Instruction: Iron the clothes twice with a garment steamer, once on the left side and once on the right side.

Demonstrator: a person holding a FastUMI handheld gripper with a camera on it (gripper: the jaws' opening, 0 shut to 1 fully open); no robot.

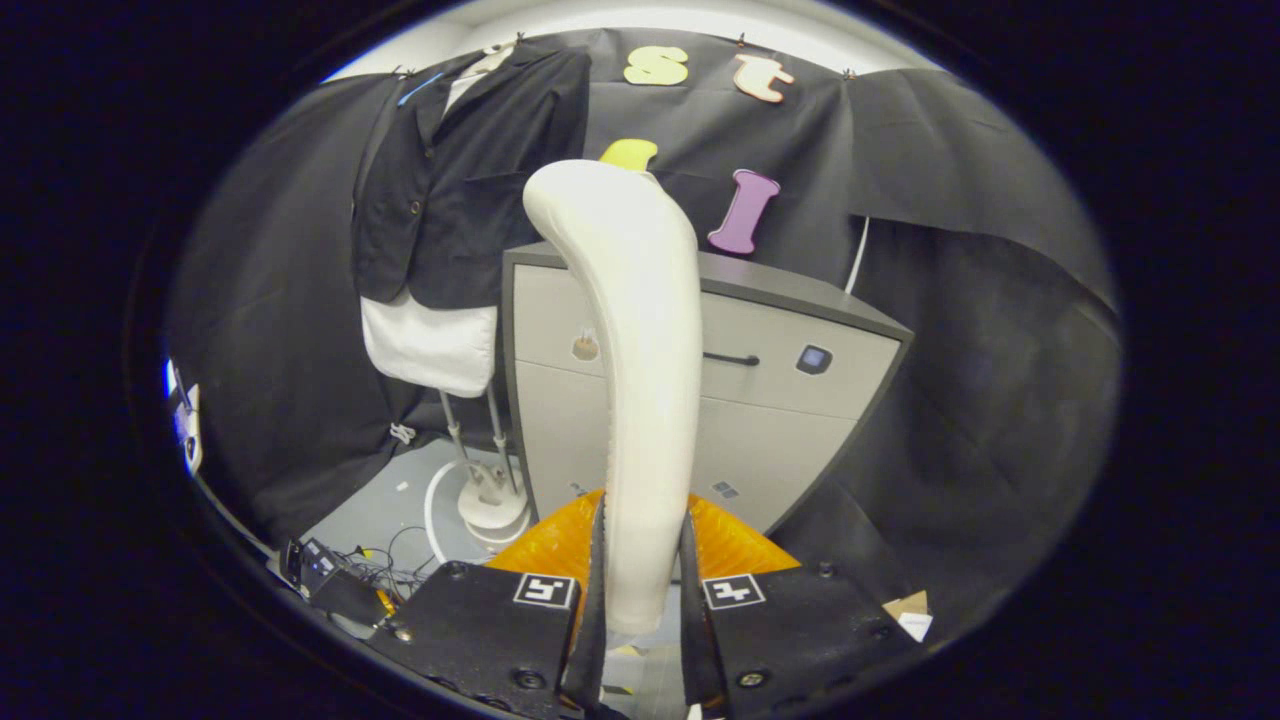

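The tongs (643, 570) are clenched on the garment steamer (630, 350), both fingers (596, 590) pressing on the lower end of its cream-coloured body from either side. The steamer rises upright from between the fingers and curves at the top toward the clothes, its rounded head ending level with the lower part of the jacket. The clothes hang beyond the fingers and off to the left: a dark jacket (450, 180) over a white shirt (430, 345), mounted on a stand with thin metal legs (470, 430) and a round white base (492, 505) on the grey floor (380, 510). The steamer's head appears near the jacket's edge but apart from it, though the fisheye view makes the gap hard to judge. Directly behind the steamer stands a grey cabinet (800, 400) with two drawer fronts and a dark handle (730, 358). An orange ribbed object (545, 545) lies just ahead of the fingers at the foot of the cabinet, partly hidden by the steamer. A tangle of cables and a small dark box (335, 580) lie on the floor to the left of the fingers.
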